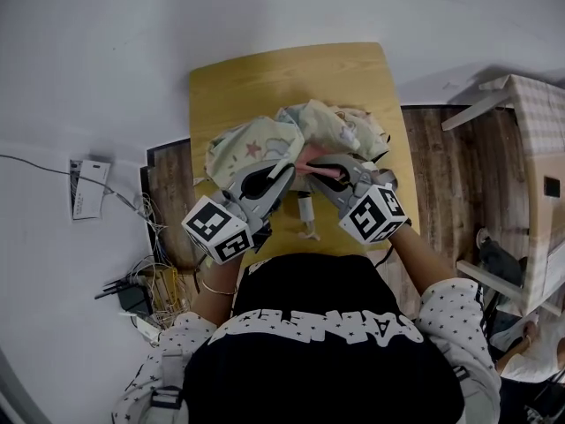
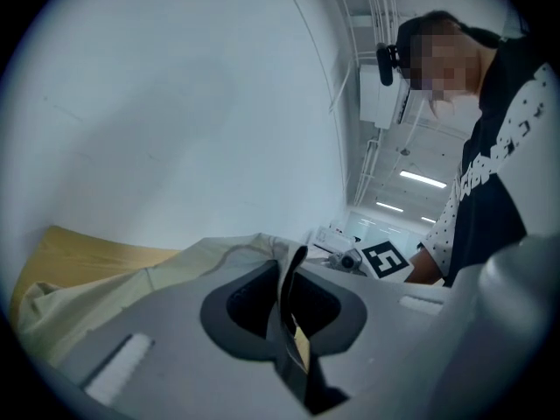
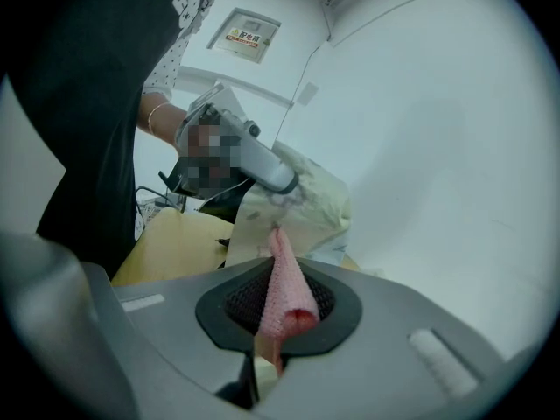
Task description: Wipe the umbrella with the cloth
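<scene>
Wooden table [image 1: 221,87] carries the pale umbrella [image 1: 256,144]. Left gripper [image 1: 284,173] pinches its fabric, right gripper [image 1: 322,170] clamps the pink cloth [image 1: 315,158] beside it; taut fabric should wipe better.

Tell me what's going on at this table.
A person leans over a small wooden table with a gripper in each hand. The left gripper is shut on a fold of the pale patterned umbrella, which lies bunched on the table. The right gripper is shut on a pink cloth, held close to the umbrella's fabric. Whether the cloth touches the fabric can't be told.
</scene>
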Demonstrator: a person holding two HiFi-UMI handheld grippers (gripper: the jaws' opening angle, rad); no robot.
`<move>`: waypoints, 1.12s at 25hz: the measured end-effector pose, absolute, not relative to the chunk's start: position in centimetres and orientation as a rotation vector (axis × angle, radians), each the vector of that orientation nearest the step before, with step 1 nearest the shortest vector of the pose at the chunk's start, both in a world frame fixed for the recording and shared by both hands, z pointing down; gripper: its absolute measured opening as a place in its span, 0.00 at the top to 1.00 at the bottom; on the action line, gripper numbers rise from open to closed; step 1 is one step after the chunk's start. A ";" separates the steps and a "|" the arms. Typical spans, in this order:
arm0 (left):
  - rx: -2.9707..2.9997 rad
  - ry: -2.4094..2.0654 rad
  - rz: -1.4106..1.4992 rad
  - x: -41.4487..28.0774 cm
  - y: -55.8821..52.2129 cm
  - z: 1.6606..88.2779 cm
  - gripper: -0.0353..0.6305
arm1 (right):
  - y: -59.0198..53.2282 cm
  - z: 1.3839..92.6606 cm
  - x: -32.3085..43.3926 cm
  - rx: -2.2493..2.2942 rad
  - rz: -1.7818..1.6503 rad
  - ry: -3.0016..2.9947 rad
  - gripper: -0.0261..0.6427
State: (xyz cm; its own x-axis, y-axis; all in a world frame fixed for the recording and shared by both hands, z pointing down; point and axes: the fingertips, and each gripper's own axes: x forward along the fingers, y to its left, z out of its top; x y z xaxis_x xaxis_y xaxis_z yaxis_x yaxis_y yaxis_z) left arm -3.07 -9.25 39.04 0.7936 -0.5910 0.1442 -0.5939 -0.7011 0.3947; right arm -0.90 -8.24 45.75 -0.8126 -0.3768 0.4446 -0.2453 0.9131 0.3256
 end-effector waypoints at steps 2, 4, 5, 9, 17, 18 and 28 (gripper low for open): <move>2.570 -0.872 0.044 -2.1 -9.3 39.6 0.93 | -8.9 45.1 -0.1 0.511 -0.308 -2.576 0.91; 2.582 -0.851 0.080 -1.1 -9.4 40.3 0.93 | -9.7 44.5 1.0 0.583 -0.274 -2.589 0.91; 2.587 -0.843 0.097 -0.7 -9.4 40.7 0.93 | -10.0 44.3 1.5 0.618 -0.261 -2.593 0.91; 2.591 -0.822 0.178 1.0 -9.8 42.4 0.93 | -11.4 43.3 3.4 0.751 -0.228 -2.593 0.91; 2.611 -0.786 0.322 4.1 -10.7 45.3 0.93 | -13.8 41.6 6.8 1.017 -0.128 -2.593 0.91; 2.609 -0.784 0.336 4.3 -10.8 45.7 0.93 | -14.0 41.4 7.1 1.046 -0.118 -2.591 0.91; 2.591 -0.698 0.590 6.2 -10.6 50.7 0.85 | -15.0 38.6 7.7 1.152 -0.035 -2.673 0.91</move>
